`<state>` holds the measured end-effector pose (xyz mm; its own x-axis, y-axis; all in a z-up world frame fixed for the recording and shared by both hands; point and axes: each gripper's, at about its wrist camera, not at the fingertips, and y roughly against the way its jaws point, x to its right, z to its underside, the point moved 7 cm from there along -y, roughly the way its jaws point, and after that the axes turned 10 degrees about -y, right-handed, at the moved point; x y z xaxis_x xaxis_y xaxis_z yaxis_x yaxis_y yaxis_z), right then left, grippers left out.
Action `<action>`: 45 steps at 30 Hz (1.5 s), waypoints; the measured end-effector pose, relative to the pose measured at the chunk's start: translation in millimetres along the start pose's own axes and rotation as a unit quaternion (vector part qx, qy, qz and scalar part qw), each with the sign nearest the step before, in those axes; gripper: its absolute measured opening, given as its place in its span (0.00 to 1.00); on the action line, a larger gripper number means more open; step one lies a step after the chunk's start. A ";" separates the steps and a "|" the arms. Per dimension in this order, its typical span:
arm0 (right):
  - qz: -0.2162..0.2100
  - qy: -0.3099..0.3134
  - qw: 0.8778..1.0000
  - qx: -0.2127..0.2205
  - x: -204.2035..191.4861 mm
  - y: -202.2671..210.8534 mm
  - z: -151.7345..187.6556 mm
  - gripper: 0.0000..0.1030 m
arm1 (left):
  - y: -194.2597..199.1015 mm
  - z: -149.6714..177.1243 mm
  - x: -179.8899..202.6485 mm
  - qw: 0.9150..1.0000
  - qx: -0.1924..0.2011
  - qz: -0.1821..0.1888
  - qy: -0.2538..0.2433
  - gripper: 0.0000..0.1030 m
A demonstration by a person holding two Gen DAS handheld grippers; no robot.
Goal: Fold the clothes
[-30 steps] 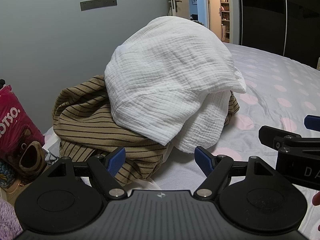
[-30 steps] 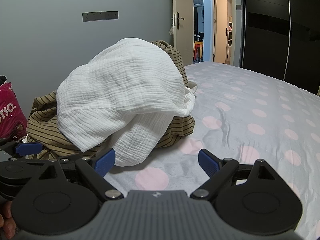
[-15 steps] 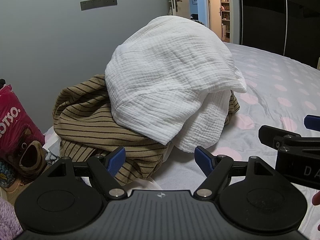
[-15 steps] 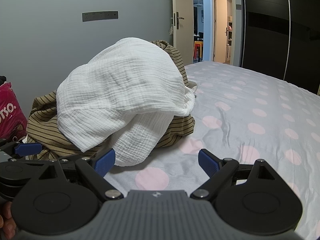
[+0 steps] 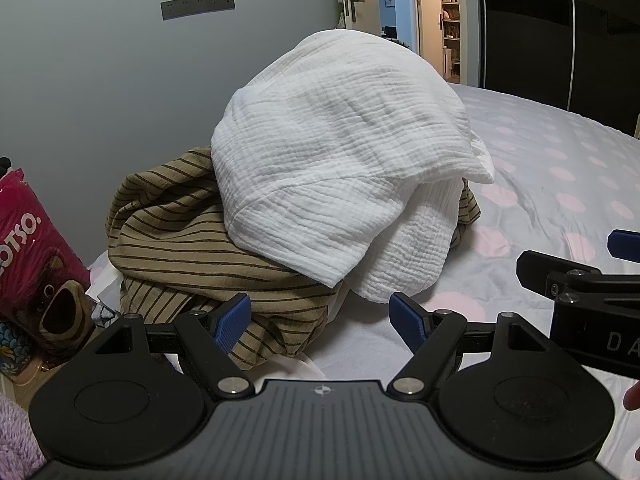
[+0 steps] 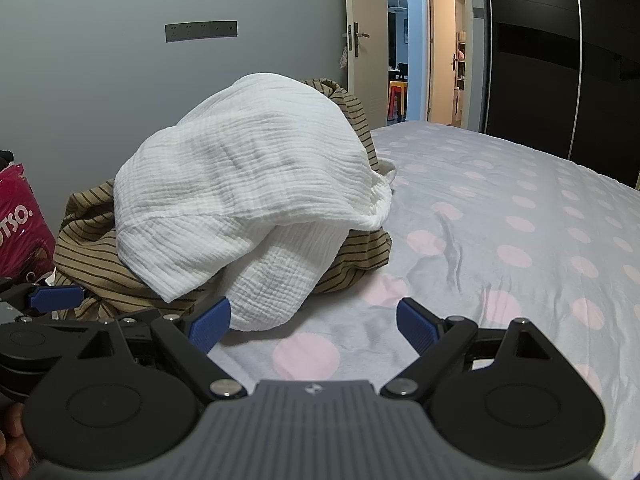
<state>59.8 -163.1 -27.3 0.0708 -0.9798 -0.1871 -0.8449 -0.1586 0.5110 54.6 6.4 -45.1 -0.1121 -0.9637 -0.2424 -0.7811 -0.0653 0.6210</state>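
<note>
White crinkled garment (image 5: 344, 160) is draping over the striped brown one (image 5: 180, 240) at the bed's (image 6: 520, 208) left edge; you're holding both left gripper (image 5: 320, 316) and right gripper (image 6: 314, 320) fingers spread, empty, with bare sheet lying rightward.

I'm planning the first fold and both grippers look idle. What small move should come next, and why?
Probably ease the right gripper forward onto the hanging lower edge of the white garment. It lies on top of the striped garment, so it comes off first, and both the right and left gripper are open and empty.
</note>
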 end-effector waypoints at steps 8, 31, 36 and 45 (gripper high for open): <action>0.001 0.003 1.000 -0.002 -1.8 -1.4 1.4 0.89 | -0.3 1.3 -0.1 1.000 -0.002 0.000 -0.001 0.73; 0.005 0.015 1.000 0.017 -6.1 -4.1 0.0 0.89 | -5.7 0.4 -3.9 1.000 -0.007 0.028 0.002 0.69; -0.009 0.019 1.000 0.007 -7.3 -12.9 -9.7 0.88 | -14.1 -13.7 -12.1 0.998 -0.021 0.066 0.003 0.62; -0.023 0.056 0.998 0.000 -17.8 -58.0 -35.5 0.87 | -53.4 -60.3 -54.0 0.998 -0.030 0.022 -0.046 0.61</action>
<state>126.3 -140.8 -23.8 0.1685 -0.9790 -0.1148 -0.8396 -0.2035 0.5036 139.5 46.3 -20.3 -0.2034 -0.9386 -0.2785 -0.7368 -0.0406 0.6749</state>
